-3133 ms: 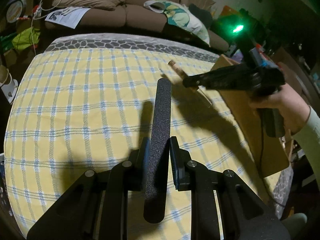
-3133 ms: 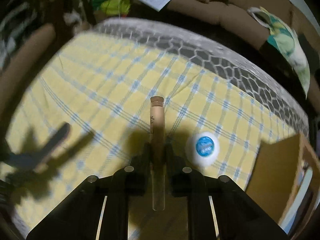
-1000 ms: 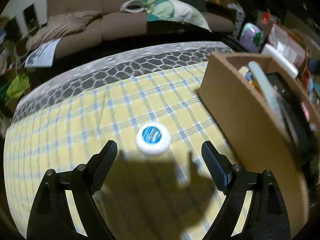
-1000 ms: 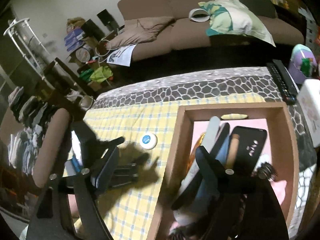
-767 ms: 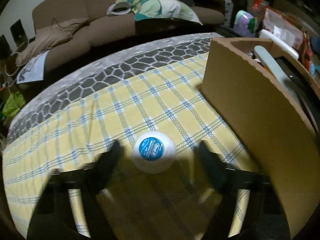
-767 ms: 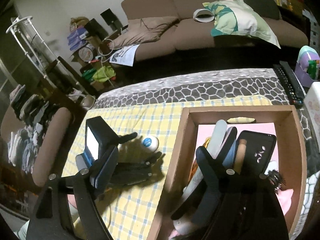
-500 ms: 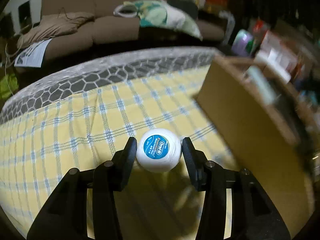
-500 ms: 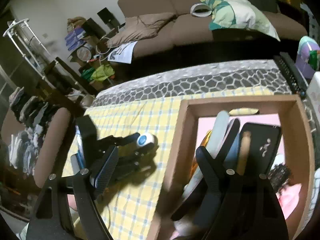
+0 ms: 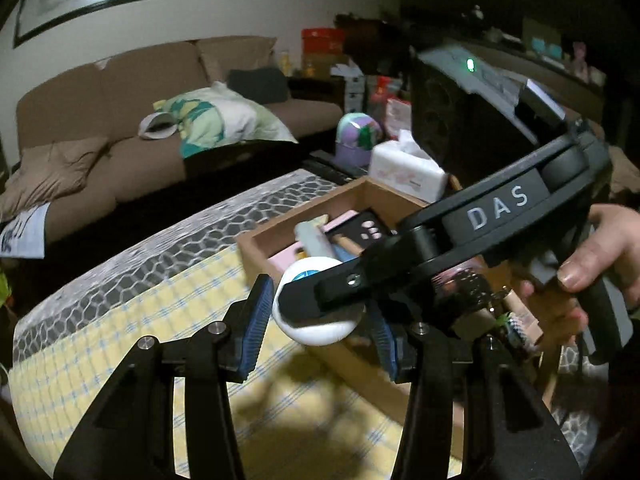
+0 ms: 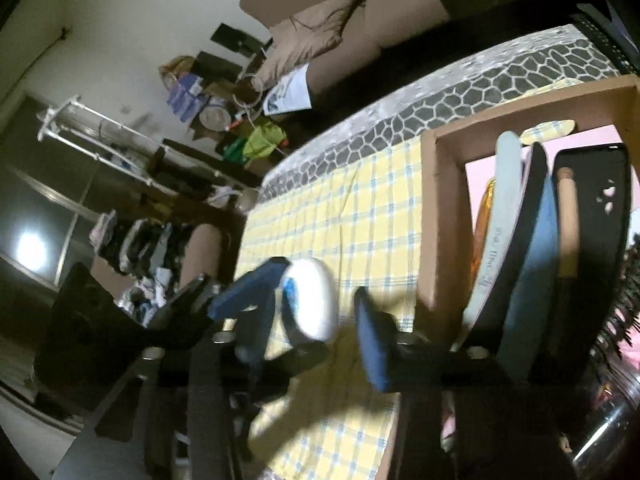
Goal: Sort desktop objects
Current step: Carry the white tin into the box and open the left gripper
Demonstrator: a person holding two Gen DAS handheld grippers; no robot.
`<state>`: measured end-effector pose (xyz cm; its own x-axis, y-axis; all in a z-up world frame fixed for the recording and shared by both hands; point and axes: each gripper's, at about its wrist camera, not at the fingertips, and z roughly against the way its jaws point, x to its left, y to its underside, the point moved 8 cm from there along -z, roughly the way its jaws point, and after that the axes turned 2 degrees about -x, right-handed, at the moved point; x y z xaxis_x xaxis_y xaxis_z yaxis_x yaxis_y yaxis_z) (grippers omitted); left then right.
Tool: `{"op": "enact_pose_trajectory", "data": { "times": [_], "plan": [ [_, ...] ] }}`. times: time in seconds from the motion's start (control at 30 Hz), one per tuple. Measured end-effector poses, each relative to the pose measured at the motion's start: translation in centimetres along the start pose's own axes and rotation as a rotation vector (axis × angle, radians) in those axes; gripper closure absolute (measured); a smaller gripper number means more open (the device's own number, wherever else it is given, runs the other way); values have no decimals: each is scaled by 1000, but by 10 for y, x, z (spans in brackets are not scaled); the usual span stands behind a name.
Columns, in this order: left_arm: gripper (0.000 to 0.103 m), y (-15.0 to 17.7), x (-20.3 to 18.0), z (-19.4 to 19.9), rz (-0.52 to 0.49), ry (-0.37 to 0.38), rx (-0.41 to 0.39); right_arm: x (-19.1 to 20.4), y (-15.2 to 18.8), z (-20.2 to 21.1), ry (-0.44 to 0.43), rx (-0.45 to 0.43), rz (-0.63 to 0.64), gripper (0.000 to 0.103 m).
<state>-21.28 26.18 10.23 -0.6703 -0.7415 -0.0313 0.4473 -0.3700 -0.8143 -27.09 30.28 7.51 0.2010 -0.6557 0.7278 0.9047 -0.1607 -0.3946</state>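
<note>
Item: white round dental floss case [image 9: 320, 312] with a blue label, pinched at its two sides between the blue pads of my left hand-held gripper [image 9: 318, 322], lifted clear of the yellow plaid cloth [image 9: 160, 320] that covers the desk, just beside the near wall of the cardboard box [image 9: 256, 246]. From the right wrist camera the same floss case [image 10: 314, 300] shows white and edge-on between the left hand-held gripper's fingers [image 10: 244, 288], over the cloth and left of the box wall [image 10: 444, 216]. My right hand-held gripper [image 10: 316, 340] has its jaws just drawn inward; its blue pads stand on either side of the floss case in that view, and I cannot tell whether they touch it. In the left wrist view one black finger [image 9: 340, 284] of the right hand-held gripper, marked DAS on its body, crosses in front of the case, with my right hand [image 9: 592, 256] on its grip. Box contents: a pale nail file [image 10: 496, 216], a blue nail file [image 10: 532, 264], a black phone case [image 10: 596, 200], a corked tube [image 10: 568, 216], all on a pink lining. Behind: a brown sofa [image 9: 100, 152] with a patterned pillow [image 9: 216, 120], and a tissue pack [image 9: 404, 168] past the box.
</note>
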Motion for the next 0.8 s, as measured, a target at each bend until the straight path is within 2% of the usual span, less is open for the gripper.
{"op": "enact_pose_trajectory", "data": {
  "times": [0.07,0.17,0.4,0.57,0.67,0.8],
  "plan": [
    [58,-7,-10,-12,-1,18,-2,-6,-4,12,46,-17,18,78],
    [58,-18,-26,-34,-7,39,0,-24,-10,29,66,-34,-7,78],
    [59,-28,-62,-97,-74,56,49,-91,-24,63,161,-77,-85,82],
    [59,-22,-64,-133,-88,1,112,-124,-35,73,212,-115,-103,84],
    [48,-14,-58,-137,-76,-22,138,-128,-43,74,240,-136,-85,84],
    [32,-11,-45,-119,-23,-44,113,-131,-49,80,287,-160,-69,84]
  ]
}}
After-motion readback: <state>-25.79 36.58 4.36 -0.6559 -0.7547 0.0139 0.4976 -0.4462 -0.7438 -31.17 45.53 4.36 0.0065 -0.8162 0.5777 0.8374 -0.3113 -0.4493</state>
